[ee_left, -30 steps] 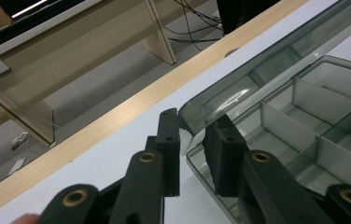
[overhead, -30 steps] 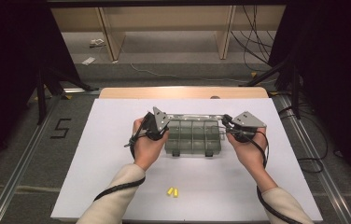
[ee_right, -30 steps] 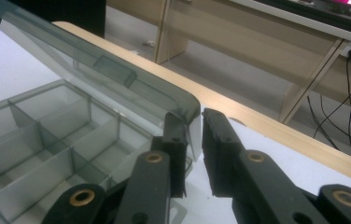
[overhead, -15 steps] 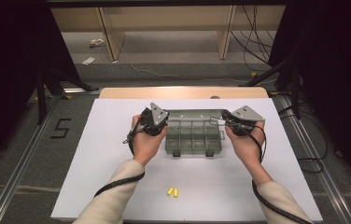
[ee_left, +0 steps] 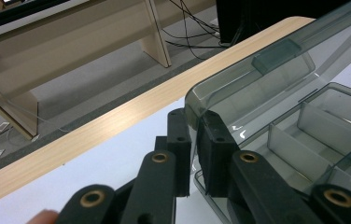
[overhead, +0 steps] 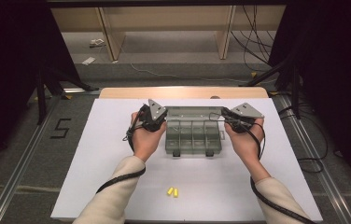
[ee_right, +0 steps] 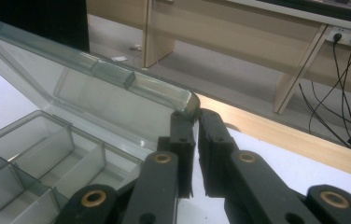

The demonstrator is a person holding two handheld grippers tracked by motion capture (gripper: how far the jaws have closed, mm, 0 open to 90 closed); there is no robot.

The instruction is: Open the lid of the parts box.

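High view: the organizer box [overhead: 192,136] sits between both grippers, lid [overhead: 193,112] raised.

Left gripper view: left gripper [ee_left: 194,126] pinches the lid's corner.

Right gripper view: right gripper [ee_right: 196,122] pinches the other; swing both evenly, I judge.

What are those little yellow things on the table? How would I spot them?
Start at the white table and find the grey box between the two grippers, its lid raised. Come toward the near edge, between the person's forearms: two small yellow pieces lie side by side. They are the one bright colour on the white.
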